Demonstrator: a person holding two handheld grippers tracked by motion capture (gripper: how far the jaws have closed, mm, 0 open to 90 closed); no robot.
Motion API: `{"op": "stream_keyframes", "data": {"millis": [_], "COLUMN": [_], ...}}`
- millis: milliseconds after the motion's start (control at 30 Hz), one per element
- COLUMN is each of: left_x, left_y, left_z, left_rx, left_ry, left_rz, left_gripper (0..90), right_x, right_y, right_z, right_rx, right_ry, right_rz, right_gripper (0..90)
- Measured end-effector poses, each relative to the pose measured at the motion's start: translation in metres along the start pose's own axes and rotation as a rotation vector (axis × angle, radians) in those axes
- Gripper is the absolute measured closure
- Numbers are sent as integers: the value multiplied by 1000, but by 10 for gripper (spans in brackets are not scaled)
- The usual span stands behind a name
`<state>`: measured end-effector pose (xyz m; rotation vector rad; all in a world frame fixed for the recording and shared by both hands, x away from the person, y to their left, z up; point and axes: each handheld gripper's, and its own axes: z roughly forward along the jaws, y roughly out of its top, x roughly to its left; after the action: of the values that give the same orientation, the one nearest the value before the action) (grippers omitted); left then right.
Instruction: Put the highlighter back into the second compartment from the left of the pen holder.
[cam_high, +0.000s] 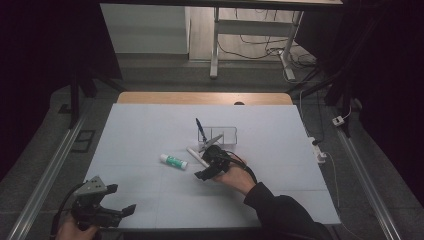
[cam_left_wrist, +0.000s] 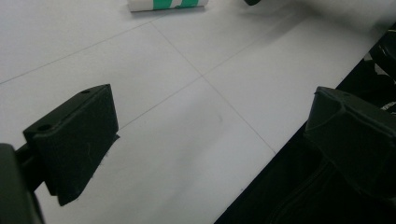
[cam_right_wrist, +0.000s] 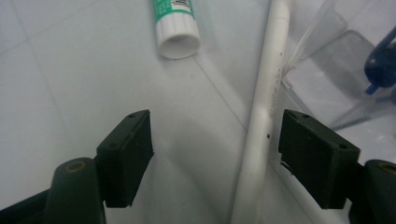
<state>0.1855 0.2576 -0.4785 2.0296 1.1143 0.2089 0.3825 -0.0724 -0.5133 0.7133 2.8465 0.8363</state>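
Two items sat in clear tray (cam_high: 224, 134) mid-worktop; white pen (cam_right_wrist: 261, 121) lay between spread right claw (cam_right_wrist: 217, 158), ungripped; glue stick (cam_high: 173, 161) also left; left claw (cam_left_wrist: 210, 144) spread, idle.

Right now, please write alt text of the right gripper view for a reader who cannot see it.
The right gripper stands open with a white pen lying between its jaws, untouched, on the white table. A green-and-white glue stick lies beyond, and a clear tray holds a blue pen.

White pen (cam_right_wrist: 266, 107) between parted jaws
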Motion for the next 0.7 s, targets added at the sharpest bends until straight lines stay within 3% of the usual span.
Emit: {"op": "stream_keyframes", "data": {"millis": [333,500,567,700], "left_x": [0,0,0,0], "left_y": [0,0,0,0], "left_z": [0,0,0,0], "left_rx": [1,1,1,1], "left_ry": [1,0,0,-1], "left_rz": [1,1,1,2], "left_gripper": [26,26,26,26], "right_x": [-1,0,2,2], "right_y": [8,13,14,16], "right_z": [9,11,12,12], "right_rx": [-1,-2,1,12], "right_ry": [-83,-93,-102,-93], "right_rz": [-7,-27,-31,17], "right_gripper": [557,733,758,784]}}
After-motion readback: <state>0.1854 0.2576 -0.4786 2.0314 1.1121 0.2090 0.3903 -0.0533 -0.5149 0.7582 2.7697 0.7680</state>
